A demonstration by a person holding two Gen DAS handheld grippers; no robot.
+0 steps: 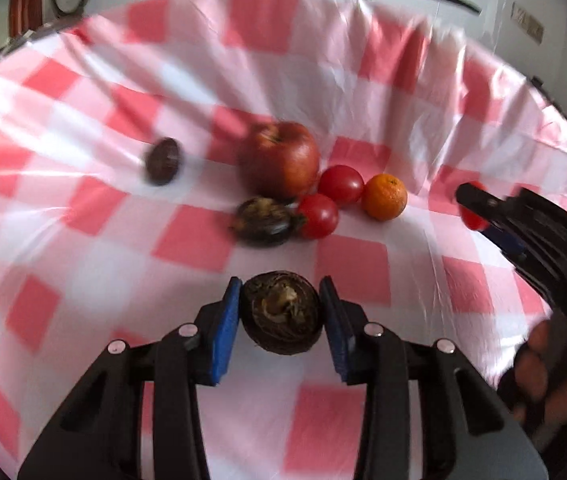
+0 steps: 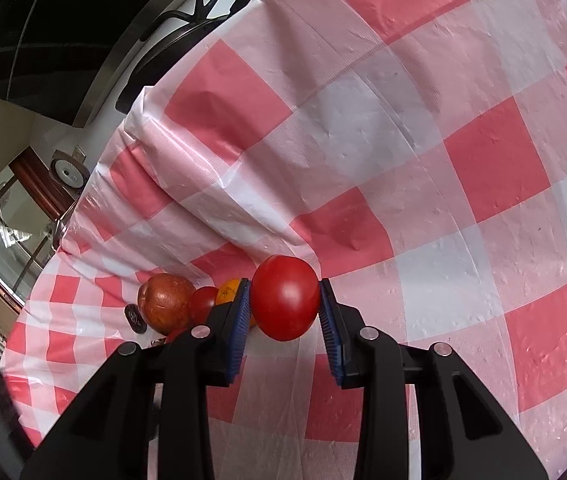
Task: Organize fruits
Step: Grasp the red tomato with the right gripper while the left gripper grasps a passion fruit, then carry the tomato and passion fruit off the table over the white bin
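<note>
My left gripper (image 1: pixel 281 312) is shut on a dark brown water chestnut (image 1: pixel 282 313) and holds it above the checked cloth. Ahead lie a red apple (image 1: pixel 280 159), two red tomatoes (image 1: pixel 340 184) (image 1: pixel 318 216), an orange (image 1: pixel 386 197), a second chestnut (image 1: pixel 264 221) and a third chestnut (image 1: pixel 162 165) to the left. My right gripper (image 2: pixel 285 304) is shut on a red tomato (image 2: pixel 285 303); it also shows in the left wrist view (image 1: pixel 472 210) at the right. In the right wrist view the apple (image 2: pixel 165 301), a tomato (image 2: pixel 203 303) and the orange (image 2: pixel 229 290) sit left of the fingers.
A red and white checked plastic cloth (image 1: pixel 355 272) covers the table and rises in folds at the back (image 2: pixel 243 184). A dark stove and range hood (image 2: pixel 43 20) stand beyond the cloth's far edge. A hand (image 1: pixel 539 364) holds the right gripper.
</note>
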